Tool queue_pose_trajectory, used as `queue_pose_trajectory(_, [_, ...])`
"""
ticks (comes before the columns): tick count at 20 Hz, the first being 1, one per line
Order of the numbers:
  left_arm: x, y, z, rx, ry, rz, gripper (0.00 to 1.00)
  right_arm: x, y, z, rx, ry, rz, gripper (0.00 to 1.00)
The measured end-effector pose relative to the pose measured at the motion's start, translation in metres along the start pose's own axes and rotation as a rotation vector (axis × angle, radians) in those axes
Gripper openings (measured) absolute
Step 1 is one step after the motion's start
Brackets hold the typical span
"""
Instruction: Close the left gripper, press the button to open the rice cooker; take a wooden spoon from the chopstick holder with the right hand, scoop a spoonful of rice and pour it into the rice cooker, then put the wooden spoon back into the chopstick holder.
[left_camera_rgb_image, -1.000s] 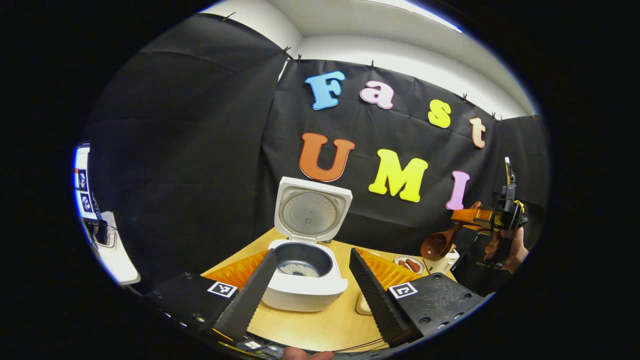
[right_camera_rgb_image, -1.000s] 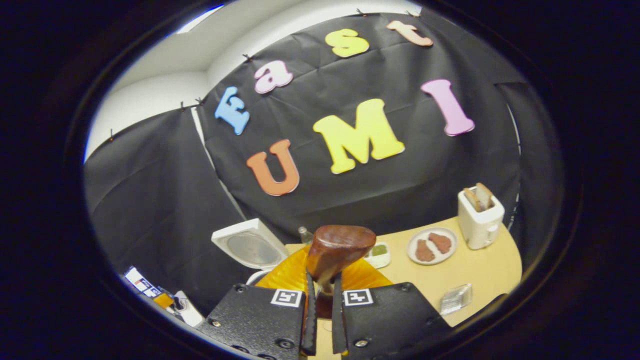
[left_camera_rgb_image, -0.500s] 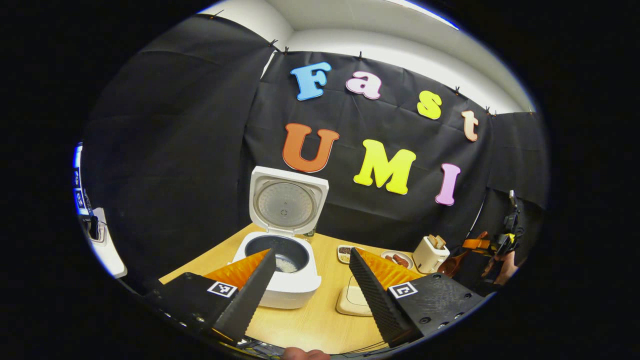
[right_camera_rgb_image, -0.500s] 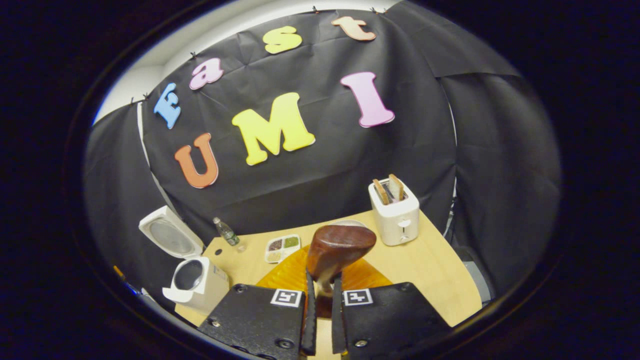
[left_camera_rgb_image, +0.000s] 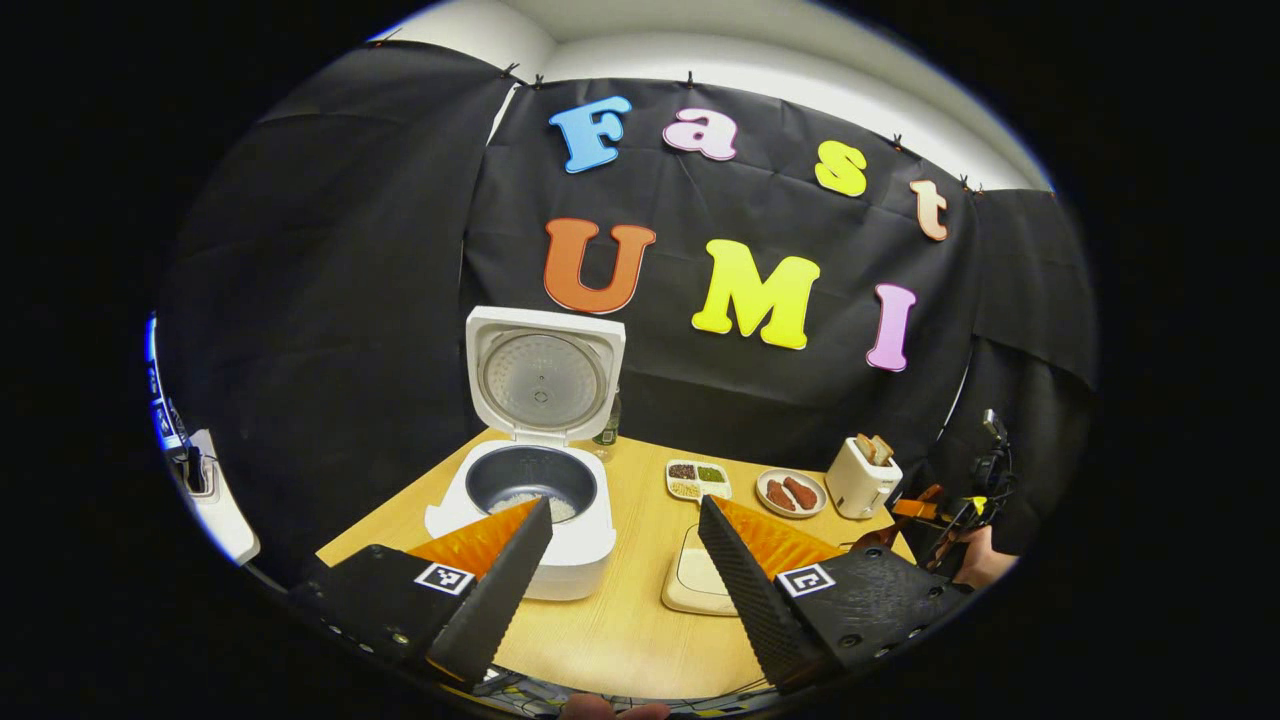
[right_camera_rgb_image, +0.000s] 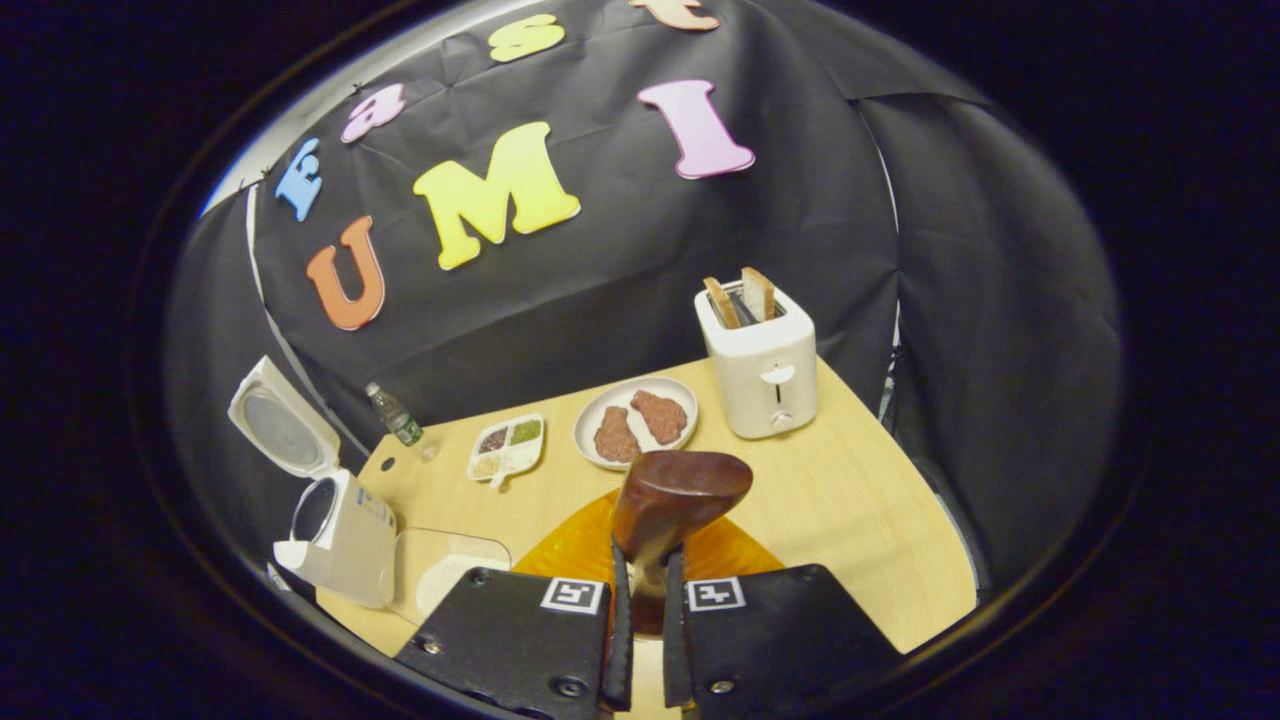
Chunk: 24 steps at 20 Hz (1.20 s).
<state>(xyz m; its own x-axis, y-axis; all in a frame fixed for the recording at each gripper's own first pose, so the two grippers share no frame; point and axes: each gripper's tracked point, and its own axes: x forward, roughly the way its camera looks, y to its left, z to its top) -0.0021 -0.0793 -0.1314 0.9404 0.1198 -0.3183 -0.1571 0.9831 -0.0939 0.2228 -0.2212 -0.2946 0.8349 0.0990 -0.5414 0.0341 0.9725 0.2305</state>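
The right tool (right_camera_rgb_image: 640, 600) gripped the dark brown wooden spoon (right_camera_rgb_image: 680, 490), left tool (left_camera_rgb_image: 625, 560) gaped open; a loose handle could have twisted.

A pale wooden table with a curved edge (right_camera_rgb_image: 880, 520) stretches ahead of the hand-held gripper. Beyond it hangs a creased black cloth wall (left_camera_rgb_image: 340, 300), clipped along its top below a white wall and ceiling (left_camera_rgb_image: 700, 40).

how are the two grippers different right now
The left gripper has its fingers spread wide and holds nothing; the right gripper is clamped on the wooden spoon. The left gripper faces the open rice cooker; the right gripper faces the toaster. Both are above the table.
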Motion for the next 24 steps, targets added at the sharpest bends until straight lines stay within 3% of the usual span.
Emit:
queue_pose_trajectory(7, [0.003, -0.004, -0.003, 0.022, 0.035, 0.009, 0.95, 0.033, -0.008, -0.026, 0.004, 0.028, 0.026, 0.19])
queue_pose_trajectory(17, [0.009, -0.018, -0.005, 0.053, 0.044, -0.037, 0.95, 0.030, -0.002, -0.032, 0.016, 0.030, 0.058, 0.28])
queue_pose_trajectory(19, [0.010, -0.019, -0.003, 0.049, 0.043, -0.048, 0.95, 0.024, -0.004, -0.023, -0.013, 0.014, 0.044, 0.45])
queue_pose_trajectory(20, [0.010, -0.020, -0.002, 0.048, 0.039, -0.054, 0.95, 0.020, -0.005, -0.018, -0.023, 0.006, 0.032, 0.60])
queue_pose_trajectory(22, [0.012, -0.020, 0.002, 0.037, 0.031, -0.065, 0.95, 0.008, -0.006, -0.001, -0.040, -0.034, 0.004, 0.75])
queue_pose_trajectory(24, [0.013, -0.022, 0.005, 0.020, 0.022, -0.075, 0.95, -0.008, -0.005, 0.020, -0.078, -0.090, -0.024, 0.77])
